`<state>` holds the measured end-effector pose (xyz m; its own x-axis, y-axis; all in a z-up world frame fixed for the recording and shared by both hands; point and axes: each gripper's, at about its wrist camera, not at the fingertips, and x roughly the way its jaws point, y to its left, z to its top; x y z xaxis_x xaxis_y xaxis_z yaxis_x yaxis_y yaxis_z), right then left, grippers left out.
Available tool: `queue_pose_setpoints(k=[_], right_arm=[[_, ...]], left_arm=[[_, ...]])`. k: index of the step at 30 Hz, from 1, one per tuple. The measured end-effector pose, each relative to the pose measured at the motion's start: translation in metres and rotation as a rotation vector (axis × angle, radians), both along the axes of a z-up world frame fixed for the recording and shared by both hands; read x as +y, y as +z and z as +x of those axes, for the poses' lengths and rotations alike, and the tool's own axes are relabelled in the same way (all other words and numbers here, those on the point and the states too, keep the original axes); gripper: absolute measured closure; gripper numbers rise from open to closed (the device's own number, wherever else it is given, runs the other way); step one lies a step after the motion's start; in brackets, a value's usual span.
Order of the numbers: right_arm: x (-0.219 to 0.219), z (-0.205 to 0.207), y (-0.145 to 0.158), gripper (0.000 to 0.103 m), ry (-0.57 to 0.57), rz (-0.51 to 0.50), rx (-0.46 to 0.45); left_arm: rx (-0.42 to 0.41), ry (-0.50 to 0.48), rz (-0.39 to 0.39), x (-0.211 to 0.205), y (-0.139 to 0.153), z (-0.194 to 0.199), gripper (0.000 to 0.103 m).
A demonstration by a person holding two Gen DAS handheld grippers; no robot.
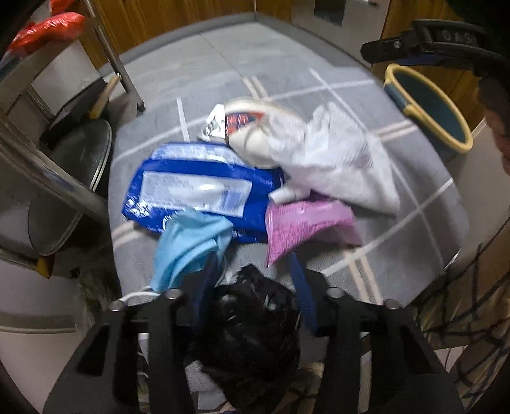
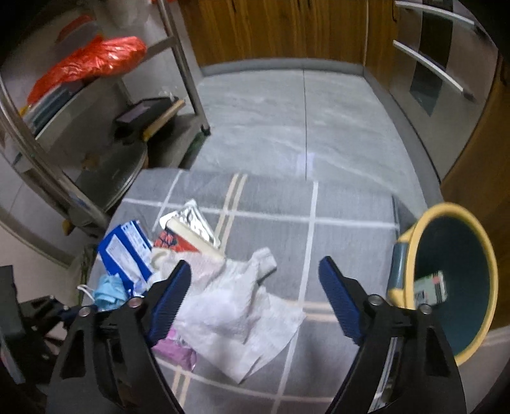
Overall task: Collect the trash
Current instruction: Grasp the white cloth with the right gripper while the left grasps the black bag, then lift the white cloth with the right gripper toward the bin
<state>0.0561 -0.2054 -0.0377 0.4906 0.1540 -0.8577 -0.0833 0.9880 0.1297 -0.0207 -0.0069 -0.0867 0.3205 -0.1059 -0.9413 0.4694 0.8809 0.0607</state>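
Trash lies in a heap on a grey checked rug (image 2: 271, 197): a blue wet-wipe pack (image 1: 197, 188), a light blue face mask (image 1: 188, 248), a pink wrapper (image 1: 306, 226), a white plastic bag (image 1: 331, 153), a red-and-white packet (image 1: 242, 121). My left gripper (image 1: 251, 296) is low over the near edge, jaws closed around a crumpled black plastic bag (image 1: 251, 328). My right gripper (image 2: 255, 280) is open and empty, above the white plastic bag (image 2: 242, 305). A teal bin with a yellow rim (image 2: 452, 280) stands at the right, with a carton (image 2: 430, 286) inside.
A metal shelf rack (image 2: 79, 127) stands at the left with an orange bag (image 2: 92, 60) on it. Wooden cabinets (image 2: 280, 28) line the back. Grey floor tiles (image 2: 302, 127) lie beyond the rug. The bin also shows in the left wrist view (image 1: 430, 105).
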Motion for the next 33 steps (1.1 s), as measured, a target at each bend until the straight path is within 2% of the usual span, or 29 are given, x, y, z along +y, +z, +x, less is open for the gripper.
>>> queue_pose_setpoints(k=[1,3,7,12,13,19,21,23,26,30,33], right_arm=[[0.001,0.0,-0.004,0.026,0.002,0.001,0.015],[0.004,-0.001,-0.013,0.028,0.012,-0.004,0.049],[0.007,0.004,-0.032,0.036,0.017,-0.028,0.107],[0.005,0.013,-0.056,0.047,0.013,-0.026,0.179],[0.005,0.015,-0.06,0.05,0.008,-0.011,0.193],[0.014,0.017,-0.08,0.054,0.021,0.039,0.255],[0.02,0.018,-0.085,0.061,0.038,0.054,0.275],[0.023,0.017,-0.09,0.083,0.043,0.058,0.292],[0.023,0.017,-0.086,0.099,0.052,0.051,0.279],[0.015,0.014,-0.068,0.1,0.033,0.084,0.219],[0.006,0.012,-0.051,0.1,0.023,0.09,0.166]], left_arm=[[0.019,0.002,0.006,-0.001,-0.005,0.001,0.069],[0.031,0.002,0.026,-0.002,-0.009,0.003,0.082],[0.014,0.0,0.034,-0.006,-0.007,0.005,0.093],[-0.026,0.013,0.021,-0.006,0.001,0.008,0.096],[-0.032,0.016,0.012,-0.005,0.003,0.009,0.099],[-0.062,0.024,-0.01,-0.006,0.012,0.012,0.099],[-0.077,0.021,-0.016,-0.006,0.016,0.012,0.099],[-0.093,0.014,-0.026,-0.007,0.02,0.012,0.099],[-0.133,0.002,-0.037,-0.011,0.029,0.011,0.099],[-0.19,0.001,-0.072,-0.011,0.047,0.009,0.099],[-0.233,0.037,-0.138,-0.003,0.065,0.012,0.1]])
